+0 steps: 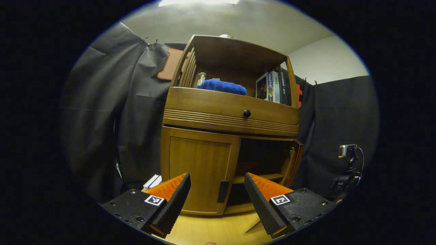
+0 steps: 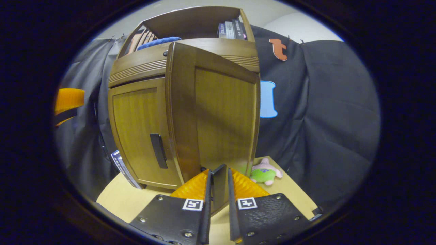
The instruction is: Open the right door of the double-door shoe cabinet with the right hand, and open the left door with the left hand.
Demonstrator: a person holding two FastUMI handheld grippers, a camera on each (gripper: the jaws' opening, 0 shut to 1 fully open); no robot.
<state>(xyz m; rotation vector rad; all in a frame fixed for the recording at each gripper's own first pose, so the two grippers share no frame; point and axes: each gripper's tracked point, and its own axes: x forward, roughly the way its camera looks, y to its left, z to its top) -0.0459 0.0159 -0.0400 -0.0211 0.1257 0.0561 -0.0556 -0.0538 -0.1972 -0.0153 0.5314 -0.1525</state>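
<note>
The shoe cabinet stands on a pale wooden table, dead ahead in the left gripper view. Its right door is swung wide open, and in the right gripper view it juts straight out toward the camera, edge on. The right gripper has that door's dark handle clamped between its two fingers, both pressing in on it from either side. Firm hold there!

Over to the left door: it sits flat and closed against the cabinet front, its dark vertical handle at the inner edge. The left gripper hovers just in front of it, fingers spread wide apart, gripping nothing, and the handle shows in the gap between them. Whether the tips are touching the door, I cannot tell.

Behind the open right door, the left gripper view looks into a dark compartment with a shelf across it. Above the doors runs a drawer with a round dark knob, and above that an open shelf holding a blue cloth, a small bottle and a row of books.

Out on the table, just beside the open door, lies a pink and green plush toy. A book leans at the cabinet's left foot. Black cloth hangs all around, and a small camera mount stands off to the right.
</note>
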